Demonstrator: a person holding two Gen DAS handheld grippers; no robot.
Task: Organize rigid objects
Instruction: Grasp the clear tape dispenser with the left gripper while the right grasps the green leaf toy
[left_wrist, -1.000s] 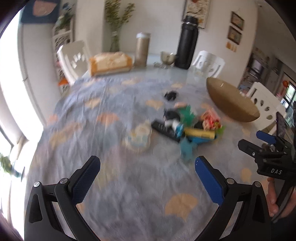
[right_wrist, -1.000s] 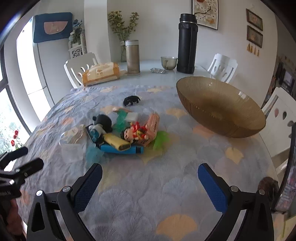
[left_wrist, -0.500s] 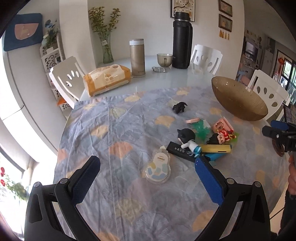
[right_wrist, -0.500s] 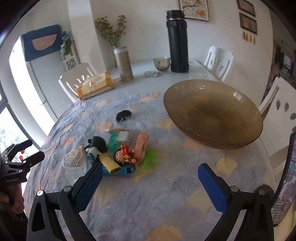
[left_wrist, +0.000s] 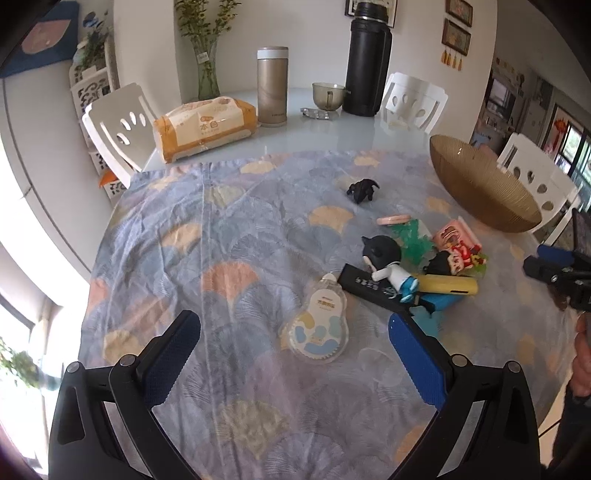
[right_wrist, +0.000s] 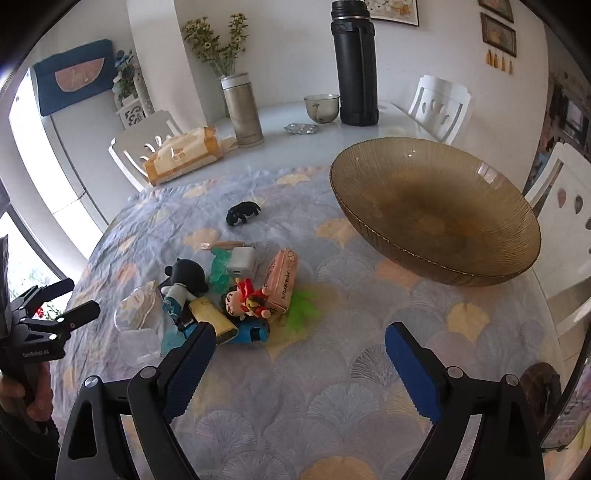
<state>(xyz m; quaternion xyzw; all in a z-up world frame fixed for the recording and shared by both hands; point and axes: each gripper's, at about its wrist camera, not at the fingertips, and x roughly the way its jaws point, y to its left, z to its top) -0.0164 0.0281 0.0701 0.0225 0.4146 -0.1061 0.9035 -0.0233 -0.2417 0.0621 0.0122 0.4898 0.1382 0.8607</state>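
Note:
A heap of small rigid things lies on the patterned cloth: a black-headed figurine (left_wrist: 384, 258) (right_wrist: 186, 278), a red-and-black doll (right_wrist: 245, 301), a pink box (right_wrist: 282, 282), a yellow bar (left_wrist: 448, 285), a black remote (left_wrist: 369, 290) and a clear correction-tape case (left_wrist: 317, 328). A black toy animal (left_wrist: 364, 190) (right_wrist: 243, 213) lies apart, further back. An amber glass bowl (right_wrist: 436, 206) (left_wrist: 480, 184) stands at the right. My left gripper (left_wrist: 293, 350) is open and empty above the cloth near the tape case. My right gripper (right_wrist: 299, 365) is open and empty in front of the heap.
On the bare tabletop behind the cloth stand a tall black flask (right_wrist: 354, 62), a metal thermos (right_wrist: 242, 109), a glass cup (right_wrist: 321, 107) and a tissue pack (left_wrist: 205, 127). White chairs (right_wrist: 441, 107) ring the table. A vase of flowers (left_wrist: 207, 55) stands by the wall.
Both grippers have risen and tilted down, so both views now look more steeply onto the table. The objects on the cloth have not moved. Both grippers stay open.

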